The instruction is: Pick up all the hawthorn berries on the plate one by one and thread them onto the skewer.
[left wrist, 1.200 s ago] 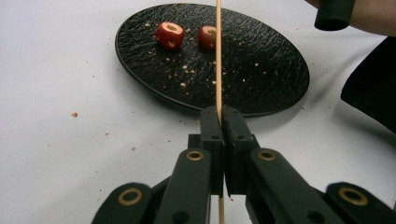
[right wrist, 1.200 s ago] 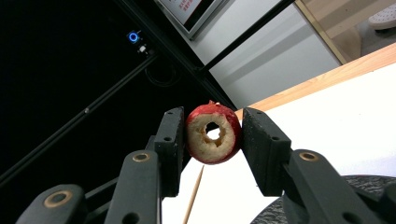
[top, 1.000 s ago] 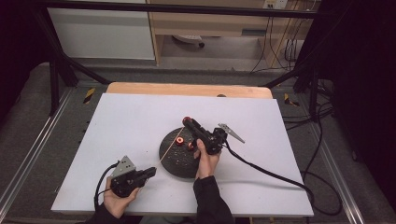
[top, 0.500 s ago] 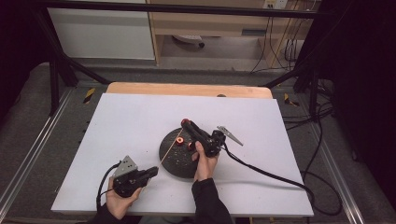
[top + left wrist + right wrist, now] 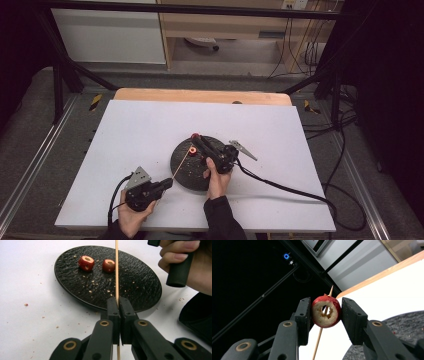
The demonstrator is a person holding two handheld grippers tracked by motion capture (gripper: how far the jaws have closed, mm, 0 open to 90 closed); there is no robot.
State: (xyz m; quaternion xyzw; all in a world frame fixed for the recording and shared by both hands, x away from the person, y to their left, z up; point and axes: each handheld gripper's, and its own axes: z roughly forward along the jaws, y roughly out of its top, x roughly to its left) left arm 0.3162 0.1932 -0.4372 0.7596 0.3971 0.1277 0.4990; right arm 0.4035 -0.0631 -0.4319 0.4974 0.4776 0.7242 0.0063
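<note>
Right claw [image 5: 325,312] view alone reveals skewer [image 5: 322,327] apparently threading gripped fruit [image 5: 326,311].

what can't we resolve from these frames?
- Skewer tip: cut off by the left gripper view's top edge.
- Whether the skewer has entered the cored fruit: right gripper view, fruit hides the overlap.
- Right claw grip: high view, too small.
- Plate contents: high view, the hand and gripper cover them.
</note>
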